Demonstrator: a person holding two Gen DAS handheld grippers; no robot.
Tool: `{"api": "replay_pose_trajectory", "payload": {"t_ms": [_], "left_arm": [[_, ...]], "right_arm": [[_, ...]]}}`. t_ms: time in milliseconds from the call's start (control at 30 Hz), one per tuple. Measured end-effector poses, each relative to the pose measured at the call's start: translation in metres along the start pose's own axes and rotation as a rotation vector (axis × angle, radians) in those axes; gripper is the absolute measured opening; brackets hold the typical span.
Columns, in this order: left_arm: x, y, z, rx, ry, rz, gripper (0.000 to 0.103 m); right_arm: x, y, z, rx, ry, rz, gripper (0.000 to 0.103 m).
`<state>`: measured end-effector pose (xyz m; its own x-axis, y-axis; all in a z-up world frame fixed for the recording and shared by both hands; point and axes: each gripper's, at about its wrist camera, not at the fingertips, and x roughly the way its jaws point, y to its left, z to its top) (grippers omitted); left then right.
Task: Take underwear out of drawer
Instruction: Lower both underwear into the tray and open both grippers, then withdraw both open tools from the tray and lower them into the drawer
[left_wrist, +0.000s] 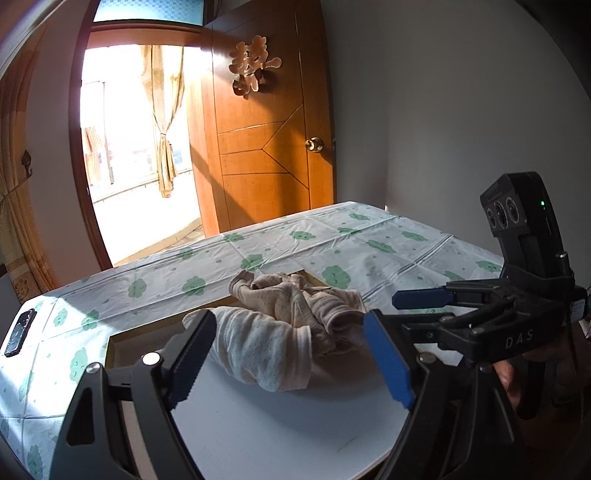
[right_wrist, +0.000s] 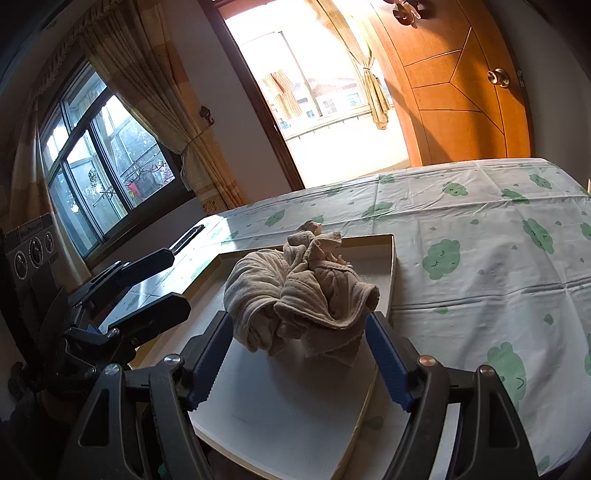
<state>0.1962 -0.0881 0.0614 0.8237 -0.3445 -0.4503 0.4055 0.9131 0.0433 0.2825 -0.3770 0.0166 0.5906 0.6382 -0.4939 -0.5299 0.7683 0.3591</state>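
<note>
Soft beige underwear (left_wrist: 291, 325) bunched in a heap at the 12 o'clock end of the open white drawer (left_wrist: 258, 424). Left gripper (left_wrist: 295, 358) spread wide, holding nothing. Right gripper (right_wrist: 299, 354) spread too, fingertips maybe just brushing the cloth. Phone (left_wrist: 19, 332) at 9 o'clock on the cloud-print sheet (left_wrist: 369, 240).

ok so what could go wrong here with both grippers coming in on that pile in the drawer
1. The underwear is a tangled heap of several pieces, so one pinch may drag the whole bundle or drop part of it.
2. The left gripper and right gripper stand open and close together near the heap; they could bump each other.
3. The heap sits near the drawer wall, so a finger might catch its rim.
</note>
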Motion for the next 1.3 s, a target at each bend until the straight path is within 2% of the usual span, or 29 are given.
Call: {"api": "replay_pose_trajectory", "payload": {"t_ms": [400,600,667,1000,1167,1300], "left_arm": [[-0.043,-0.020,-0.033,-0.078,-0.034,-0.101,0.085],[-0.059,-0.021,-0.061,-0.138,-0.021,-0.127,0.086],[-0.061,-0.020,-0.070,-0.151,-0.012,-0.125,0.086],[-0.081,-0.011,-0.121,-0.203,0.021,-0.076,0.086],[-0.085,0.004,-0.146,-0.228,0.070,-0.023,0.086],[-0.091,0.020,-0.158,-0.290,0.081,0.000,0.086]], "right_arm": [[-0.030,0.029,-0.057,-0.012,-0.010,0.077,0.078],[-0.040,0.038,-0.089,-0.048,-0.019,0.060,0.080],[-0.044,0.043,-0.096,-0.085,-0.028,0.031,0.082],[-0.059,0.053,-0.121,-0.181,-0.060,-0.006,0.083],[-0.059,0.059,-0.140,-0.272,-0.014,-0.034,0.083],[-0.054,0.059,-0.155,-0.324,0.036,-0.034,0.082]]}}
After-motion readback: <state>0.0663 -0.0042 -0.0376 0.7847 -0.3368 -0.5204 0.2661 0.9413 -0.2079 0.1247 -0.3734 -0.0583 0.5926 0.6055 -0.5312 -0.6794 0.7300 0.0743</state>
